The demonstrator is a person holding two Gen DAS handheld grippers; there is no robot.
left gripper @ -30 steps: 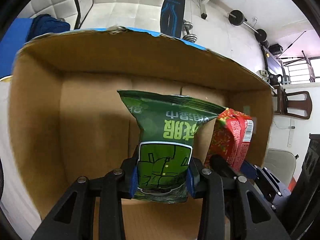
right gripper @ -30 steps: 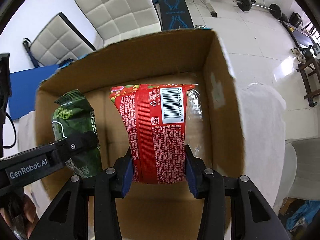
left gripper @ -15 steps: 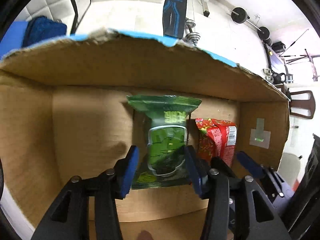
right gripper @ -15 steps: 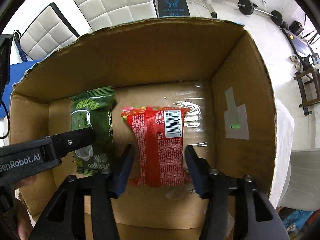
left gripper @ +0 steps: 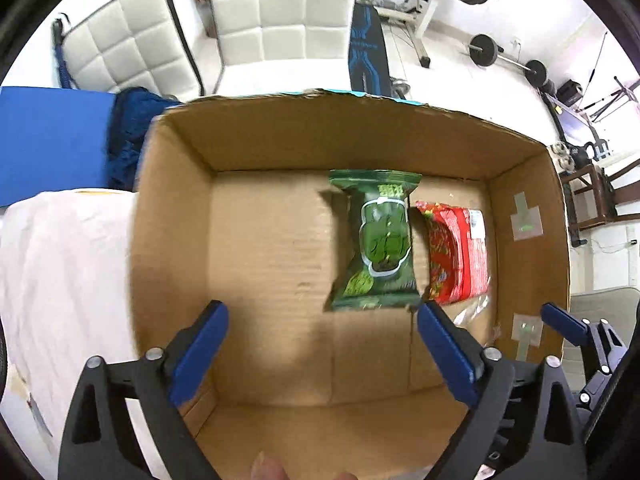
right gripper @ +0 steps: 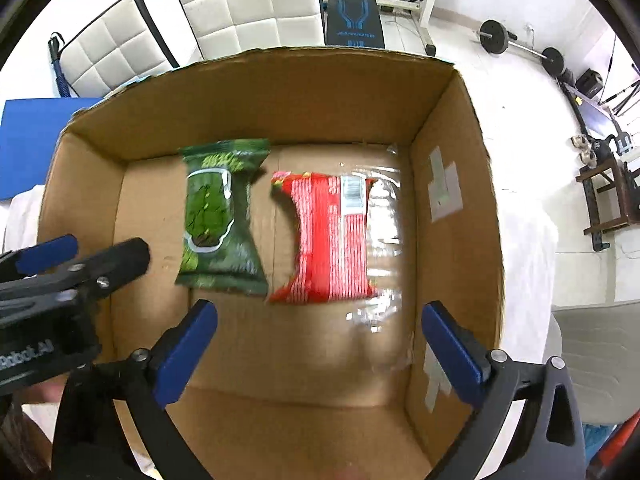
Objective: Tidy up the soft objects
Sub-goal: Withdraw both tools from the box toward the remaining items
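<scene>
Two snack bags lie flat on the floor of the cardboard box (right gripper: 452,208), side by side, a narrow gap between them. Green bag (right gripper: 218,216) on the left, red bag (right gripper: 330,240) on the right, barcode up, near the right wall. Left tongs (left gripper: 320,344) spread wide, holding nothing, above the box near the green bag (left gripper: 376,240). Right tongs (right gripper: 318,340) also spread wide, holding nothing, just short of the red bag. White cloth-covered surface (left gripper: 60,260) under the box.
</scene>
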